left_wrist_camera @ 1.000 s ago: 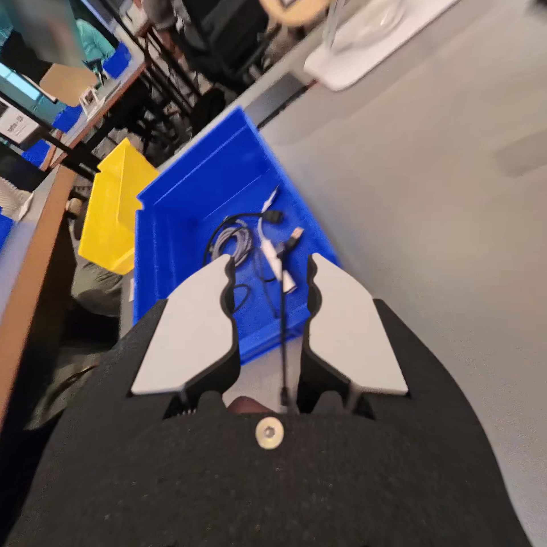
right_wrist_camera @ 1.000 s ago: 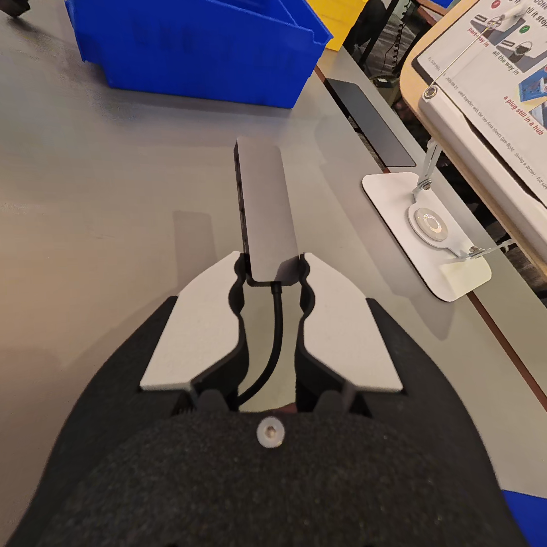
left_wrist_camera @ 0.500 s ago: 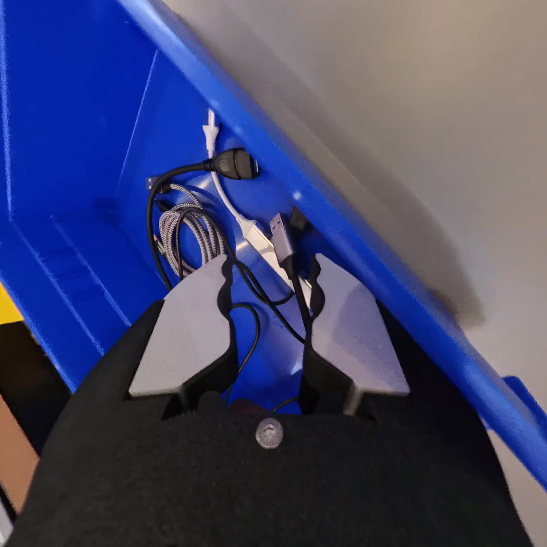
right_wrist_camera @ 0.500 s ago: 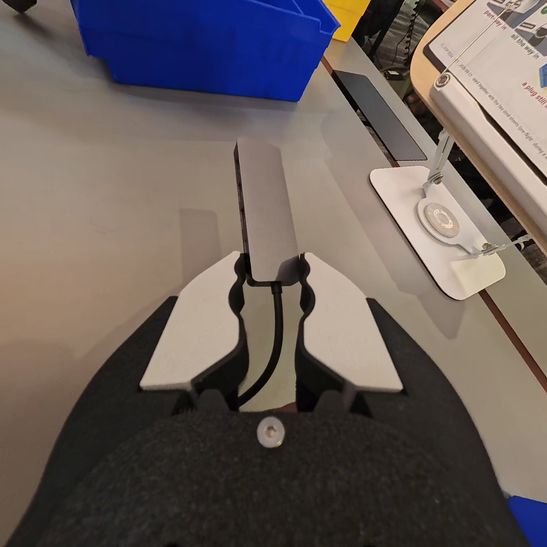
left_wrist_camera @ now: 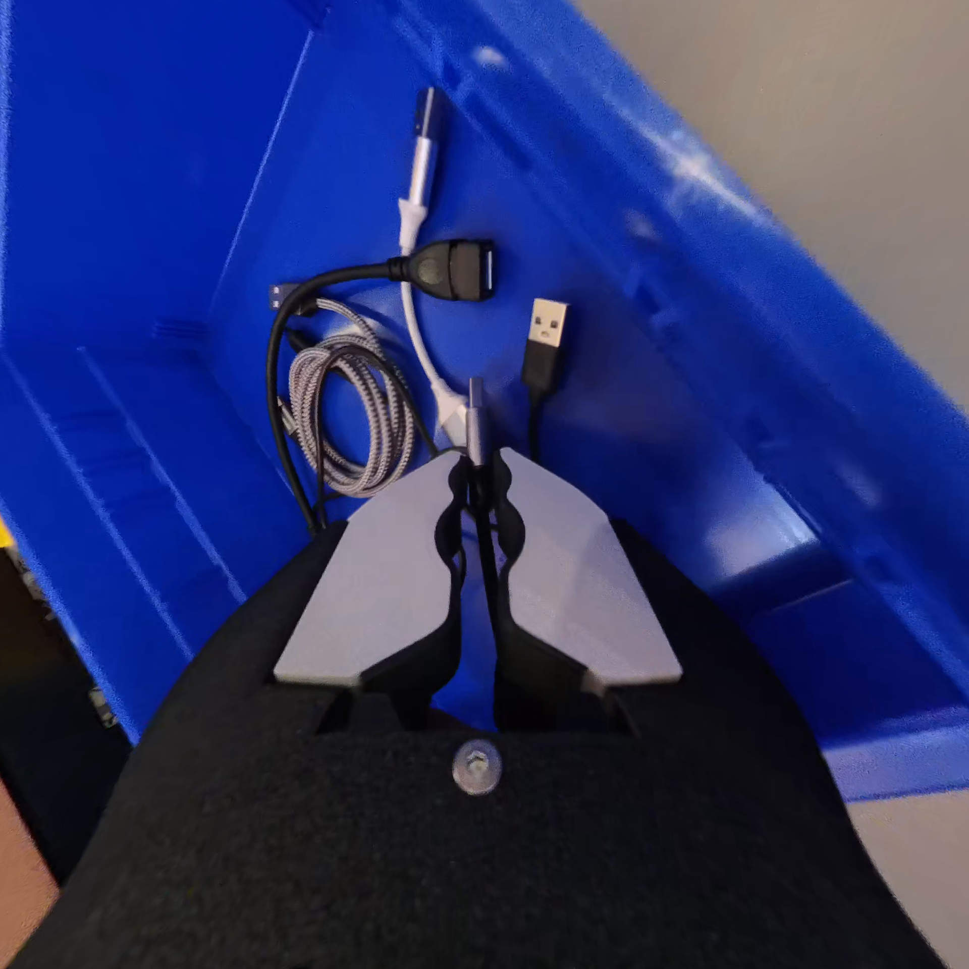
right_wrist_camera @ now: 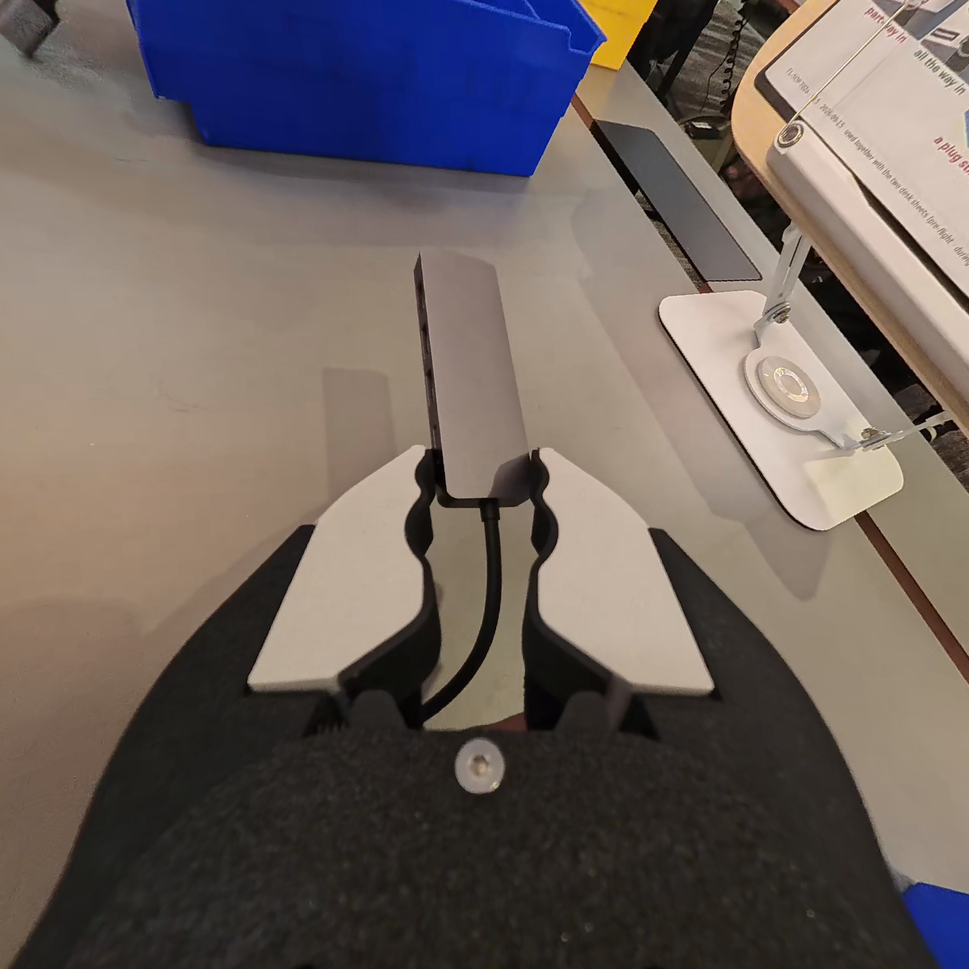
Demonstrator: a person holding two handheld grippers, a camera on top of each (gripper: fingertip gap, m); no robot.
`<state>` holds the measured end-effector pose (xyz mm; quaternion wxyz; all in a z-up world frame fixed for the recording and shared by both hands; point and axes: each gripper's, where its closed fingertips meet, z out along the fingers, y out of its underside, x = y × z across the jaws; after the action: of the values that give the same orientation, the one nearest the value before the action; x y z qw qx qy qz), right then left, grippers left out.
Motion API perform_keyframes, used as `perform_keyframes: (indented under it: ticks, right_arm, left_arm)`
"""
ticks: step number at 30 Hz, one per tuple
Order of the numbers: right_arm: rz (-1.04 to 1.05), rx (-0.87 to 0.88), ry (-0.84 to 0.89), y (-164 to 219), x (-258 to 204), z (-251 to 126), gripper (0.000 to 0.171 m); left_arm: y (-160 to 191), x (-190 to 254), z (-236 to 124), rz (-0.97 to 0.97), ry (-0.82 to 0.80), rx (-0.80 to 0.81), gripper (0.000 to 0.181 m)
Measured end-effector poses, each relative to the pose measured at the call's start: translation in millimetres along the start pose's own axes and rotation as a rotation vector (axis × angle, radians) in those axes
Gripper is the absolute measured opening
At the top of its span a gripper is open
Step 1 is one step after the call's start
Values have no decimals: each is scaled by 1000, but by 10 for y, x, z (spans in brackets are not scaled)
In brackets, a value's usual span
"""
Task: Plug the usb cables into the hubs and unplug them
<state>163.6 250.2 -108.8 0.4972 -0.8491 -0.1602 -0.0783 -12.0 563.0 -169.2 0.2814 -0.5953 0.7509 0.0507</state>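
In the left wrist view my left gripper (left_wrist_camera: 478, 464) is inside the blue bin (left_wrist_camera: 734, 272) and shut on a grey USB plug (left_wrist_camera: 476, 419) with a black cable, which sticks out ahead of the fingertips. Around it lie a black USB-A plug (left_wrist_camera: 545, 341), a black USB socket (left_wrist_camera: 451, 270), a white cable (left_wrist_camera: 419, 335) with a silver plug (left_wrist_camera: 423, 152), and a coiled braided grey cable (left_wrist_camera: 351, 414). In the right wrist view my right gripper (right_wrist_camera: 482, 461) is shut on the near end of a grey USB hub (right_wrist_camera: 466, 362), held above the grey table (right_wrist_camera: 183, 314); its black lead (right_wrist_camera: 485, 587) runs back between the fingers.
The blue bin (right_wrist_camera: 367, 78) stands at the table's far side, a yellow bin (right_wrist_camera: 618, 31) behind it. A white stand base (right_wrist_camera: 776, 409) with a metal arm sits to the right, carrying a tilted white board (right_wrist_camera: 865, 157). A black strip (right_wrist_camera: 676, 204) lies by the table edge. Across from one pair of fingers to the other is roughly 35 centimetres. The black USB socket (left_wrist_camera: 451, 270) is about 6 centimetres from my left fingertips and 35 centimetres from my right.
My left gripper moved down into the blue bin and closed its open jaws on the grey USB plug. My right gripper has kept hold of the hub, almost still.
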Motion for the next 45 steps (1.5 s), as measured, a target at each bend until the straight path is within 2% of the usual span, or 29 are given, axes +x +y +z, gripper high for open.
perform_keyframes:
  ticks: [5, 9, 14, 19, 25, 30, 35, 40, 45]
  right_arm:
    - [-1, 5, 4, -17, 4, -1, 34]
    - [-5, 15, 5, -54, 0, -4, 34]
    - [-13, 31, 9, -123, -9, 2, 34]
    - [-21, 39, 9, -164, -18, -6, 34]
    - [-18, 42, 7, -142, -8, -14, 34]
    - [-15, 47, 14, -121, 18, -34, 34]
    - [-37, 95, 29, -235, 33, -70, 34]
    - [-80, 126, 60, -332, 46, -83, 34]
    - [-121, 153, 98, -413, 53, -127, 34]
  left_arm:
    - [-21, -115, -310, -66, -8, 117, 8]
    - [-165, -94, -847, -126, 17, 307, 8]
    - [-452, 263, -1558, -181, 127, 550, 8]
    - [-726, 794, -1990, -234, 316, 709, 8]
    - [-959, 1279, -1919, -289, 463, 754, 8]
    - [-1132, 1500, -1859, -324, 556, 766, 8]
    - [-1462, 1715, -1803, -386, 700, 796, 8]
    - [-1807, 1851, -1797, -510, 864, 831, 8]
    - [-1966, 1910, -1719, -663, 1047, 846, 8]
